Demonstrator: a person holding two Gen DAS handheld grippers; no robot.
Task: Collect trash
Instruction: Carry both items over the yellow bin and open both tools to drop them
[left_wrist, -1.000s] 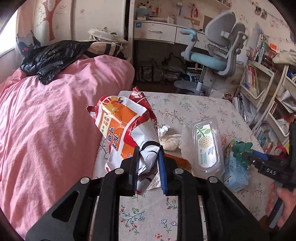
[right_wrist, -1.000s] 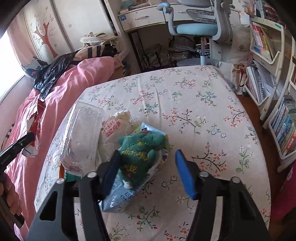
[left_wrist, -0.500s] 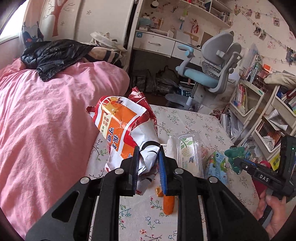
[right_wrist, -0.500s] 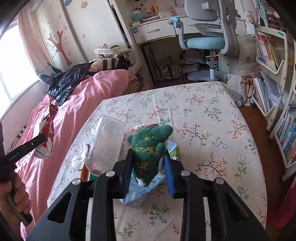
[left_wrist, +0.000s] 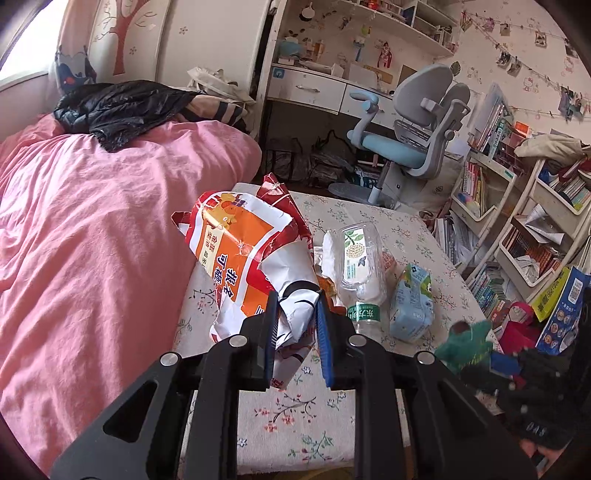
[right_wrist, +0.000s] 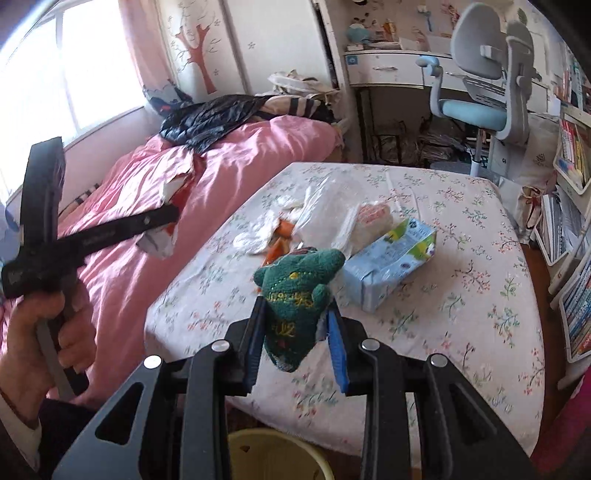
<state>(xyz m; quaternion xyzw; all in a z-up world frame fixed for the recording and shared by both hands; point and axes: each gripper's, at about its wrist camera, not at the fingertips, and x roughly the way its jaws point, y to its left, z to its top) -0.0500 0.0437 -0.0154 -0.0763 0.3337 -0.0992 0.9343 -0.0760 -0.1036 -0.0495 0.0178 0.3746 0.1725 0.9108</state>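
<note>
In the left wrist view, the left gripper (left_wrist: 295, 328) is clenched on a crumpled orange and white snack bag (left_wrist: 247, 266), which it holds above the near left edge of the floral table (left_wrist: 291, 417), close to the pink bed (left_wrist: 92, 221). On the table beside the bag lie a clear plastic bottle (left_wrist: 360, 258) and a light blue carton (left_wrist: 413, 299); some orange scraps are partly hidden behind the bag.

In the right wrist view, the right gripper (right_wrist: 297, 332) is grasping a green plush toy (right_wrist: 295, 291) between its blue pads, raised over the near table edge. Just under it, at the bottom of the picture, the rim of a yellow bin (right_wrist: 273, 443) is visible (probably the place for the trash). To do this step well, I think each gripper should come directly above the bin before the jaws loosen, one after the other, so the two tools do not collide. The table edge is near the bin and may catch the wide bag. The white tissues (right_wrist: 258, 232) and the carton are not yet collected.
</note>
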